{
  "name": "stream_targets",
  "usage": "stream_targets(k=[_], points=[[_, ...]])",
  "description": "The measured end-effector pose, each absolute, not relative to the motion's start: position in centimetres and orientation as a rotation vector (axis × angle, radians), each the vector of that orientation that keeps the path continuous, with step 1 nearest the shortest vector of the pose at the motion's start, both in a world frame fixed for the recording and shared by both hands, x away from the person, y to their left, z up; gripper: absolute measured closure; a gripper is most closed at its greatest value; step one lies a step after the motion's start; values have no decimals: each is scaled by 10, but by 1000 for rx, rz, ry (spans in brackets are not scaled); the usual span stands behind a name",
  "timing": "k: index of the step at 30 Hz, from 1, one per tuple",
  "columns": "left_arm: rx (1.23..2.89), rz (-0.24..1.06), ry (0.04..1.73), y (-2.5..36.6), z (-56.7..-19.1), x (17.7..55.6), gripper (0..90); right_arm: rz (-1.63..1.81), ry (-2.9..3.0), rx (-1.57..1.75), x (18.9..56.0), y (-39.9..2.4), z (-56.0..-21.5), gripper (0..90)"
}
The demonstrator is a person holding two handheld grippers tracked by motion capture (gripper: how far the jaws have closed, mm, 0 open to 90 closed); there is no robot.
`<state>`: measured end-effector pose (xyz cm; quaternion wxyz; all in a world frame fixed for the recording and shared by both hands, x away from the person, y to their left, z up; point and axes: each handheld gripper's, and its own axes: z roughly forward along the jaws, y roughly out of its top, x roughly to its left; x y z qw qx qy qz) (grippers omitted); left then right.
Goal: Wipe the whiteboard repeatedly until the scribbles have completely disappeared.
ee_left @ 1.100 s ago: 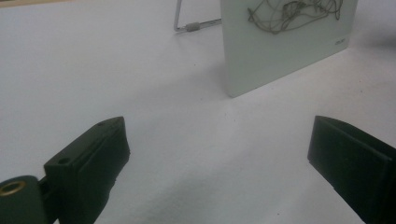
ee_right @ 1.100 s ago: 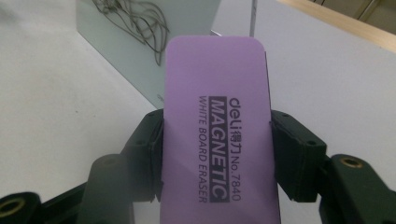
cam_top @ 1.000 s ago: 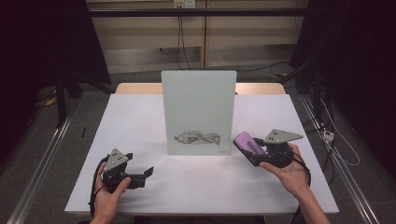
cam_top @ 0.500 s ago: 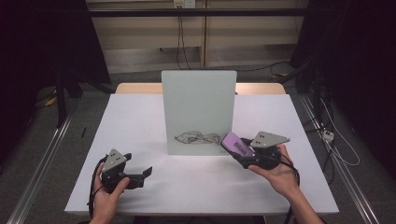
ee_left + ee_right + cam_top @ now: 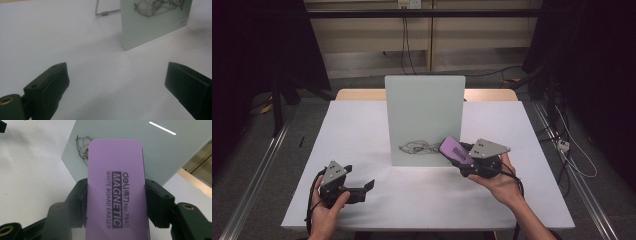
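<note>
Your left gripper (image 5: 362, 187) rests on the table (image 5: 362, 125) with its jaws wide apart, holding nothing. The scribble (image 5: 416, 148) low on the upright whiteboard (image 5: 424, 110) is not yet wiped. Your right gripper (image 5: 464, 159) is clamped on the purple eraser (image 5: 455, 150), just beside the scribble.

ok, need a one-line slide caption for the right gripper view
Right gripper clamps a purple magnetic whiteboard eraser, aimed at the scribble on the upright whiteboard.
</note>
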<state>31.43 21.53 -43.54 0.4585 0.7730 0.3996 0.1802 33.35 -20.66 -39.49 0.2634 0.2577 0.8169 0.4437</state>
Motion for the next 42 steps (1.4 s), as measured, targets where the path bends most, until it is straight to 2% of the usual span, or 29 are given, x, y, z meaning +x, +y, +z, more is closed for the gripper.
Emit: stream_targets(k=[12,42], points=[[1909,453,985,214,-435,314,52,1187,2165,624,349,-188,-393,414],[1909,462,974,215,-434,312,52,1044,2144,531,351,-170,-411,416]])
